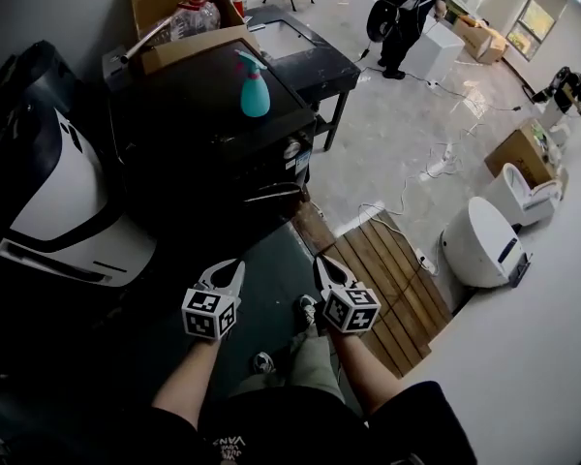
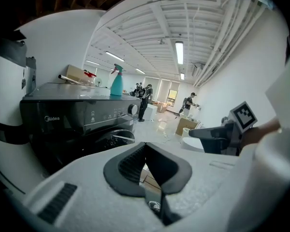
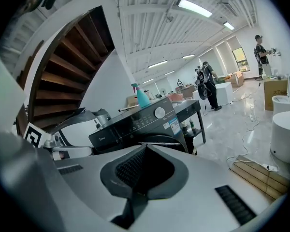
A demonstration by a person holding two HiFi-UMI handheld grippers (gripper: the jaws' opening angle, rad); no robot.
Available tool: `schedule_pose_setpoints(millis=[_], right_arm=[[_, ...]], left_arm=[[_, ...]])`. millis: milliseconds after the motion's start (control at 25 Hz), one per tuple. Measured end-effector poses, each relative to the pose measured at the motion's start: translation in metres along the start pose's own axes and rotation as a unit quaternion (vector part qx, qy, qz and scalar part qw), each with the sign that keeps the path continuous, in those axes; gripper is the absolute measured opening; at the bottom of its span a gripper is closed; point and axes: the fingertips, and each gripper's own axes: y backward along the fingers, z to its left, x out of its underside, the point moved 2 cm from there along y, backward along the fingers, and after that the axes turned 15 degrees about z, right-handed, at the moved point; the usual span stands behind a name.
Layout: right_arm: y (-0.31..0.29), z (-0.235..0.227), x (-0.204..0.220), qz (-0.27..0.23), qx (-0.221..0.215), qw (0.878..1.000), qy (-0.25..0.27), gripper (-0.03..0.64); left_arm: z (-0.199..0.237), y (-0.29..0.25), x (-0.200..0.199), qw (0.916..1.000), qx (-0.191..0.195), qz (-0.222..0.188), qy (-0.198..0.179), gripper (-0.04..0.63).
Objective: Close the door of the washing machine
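Hovering off washer (image 1: 213,134): left claw (image 1: 230,269), right claw (image 1: 324,263)

The washing machine (image 1: 213,134) has a dark, glossy shell. The spray bottle (image 1: 255,87) on top is smooth teal plastic, with a matt cardboard box (image 1: 169,8) at its eleven o'clock. At the machine's four o'clock lie slatted wooden boards (image 1: 387,279) on a pale, polished floor (image 1: 407,134). The left gripper (image 2: 145,146) and right gripper (image 3: 145,149) are matt pale plastic with dark ribbed pads (image 2: 130,164).
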Motion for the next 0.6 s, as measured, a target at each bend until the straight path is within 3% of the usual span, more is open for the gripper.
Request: schedule_pose_setpoints(millis=[280, 600], right_arm=[[0.047, 0.032, 0.03, -0.012, 0.009, 1.0, 0.007, 0.0], [0.09, 0.063, 0.045, -0.024, 0.012, 1.0, 0.014, 0.0]], left_arm=[[-0.019, 0.044, 0.029, 0.9995, 0.012, 0.007, -0.028, 0.009], [-0.043, 0.08, 0.047, 0.9989, 0.027, -0.013, -0.037, 0.009]])
